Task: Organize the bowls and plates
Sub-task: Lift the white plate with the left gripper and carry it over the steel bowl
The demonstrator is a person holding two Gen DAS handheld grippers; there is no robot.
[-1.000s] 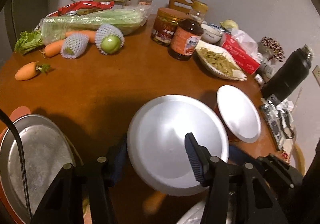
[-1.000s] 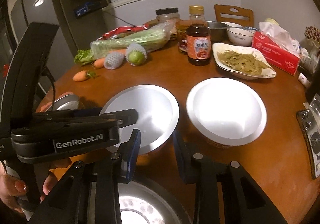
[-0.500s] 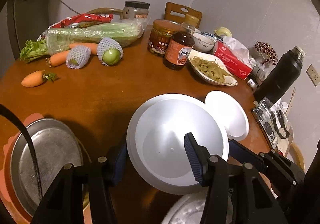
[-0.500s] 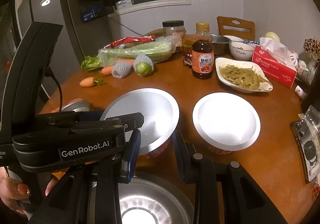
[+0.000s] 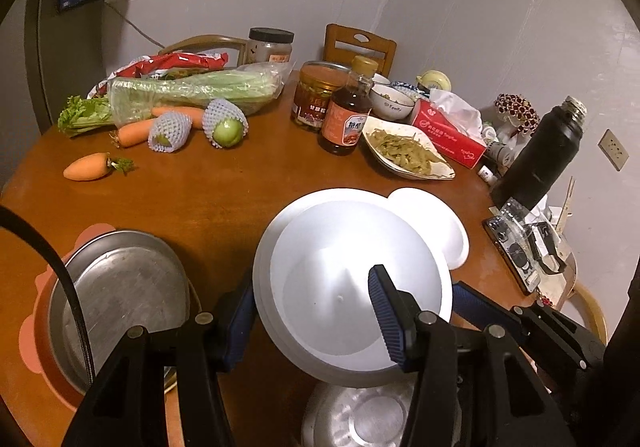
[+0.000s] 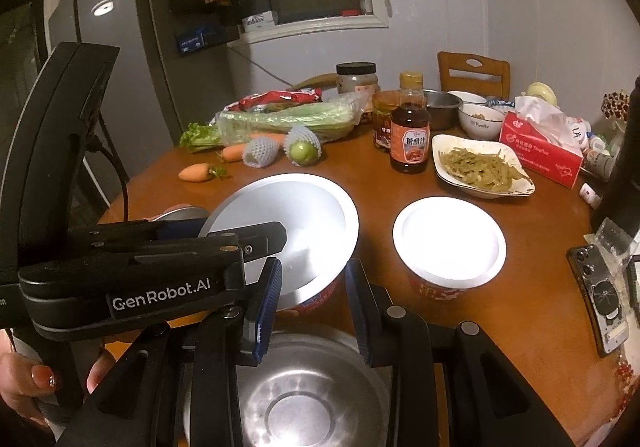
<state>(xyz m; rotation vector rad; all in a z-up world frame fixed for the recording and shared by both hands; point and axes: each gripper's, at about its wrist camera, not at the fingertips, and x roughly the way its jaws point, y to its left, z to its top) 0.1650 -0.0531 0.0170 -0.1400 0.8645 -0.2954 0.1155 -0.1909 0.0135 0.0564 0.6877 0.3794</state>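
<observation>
Two tongs: left tongs [image 5: 312, 279] and right tongs [image 6: 314, 267], both at the big white bowl [image 5: 352, 287].
Left tongs: half-wide and clamped on the bowl's near rim, one finger inside the hollow, the other outside the wall. This hooks the rim so the bowl hangs without sliding.
Right tongs: narrow, nearly closed. The bowl's near edge and red outer wall show in the gap. I cannot tell whether the pads press on it or only steady it.
Big white bowl: held tilted, apparently clear of the counter [image 5: 200, 199], above a steel bowl [image 6: 300, 407] at the near edge. A second rim shows just inside the first, so it may be two bowls nested.
Small white bowl [image 6: 448, 243]: upright on the counter just beside the big one, apart from it, with the same red outside.
Steel pan [image 5: 120, 299]: on a pink mat to the left, out of the way.
Step in hand: probably carrying the big bowl to stack it with like pieces.
Why two grips: a wide, smooth bowl pinched at one rim point would swing, so a second hold guards against that.
Risk: bottle [image 6: 410, 143] and dish of greens [image 6: 480, 167] stand beyond, well apart from the bowl.
</observation>
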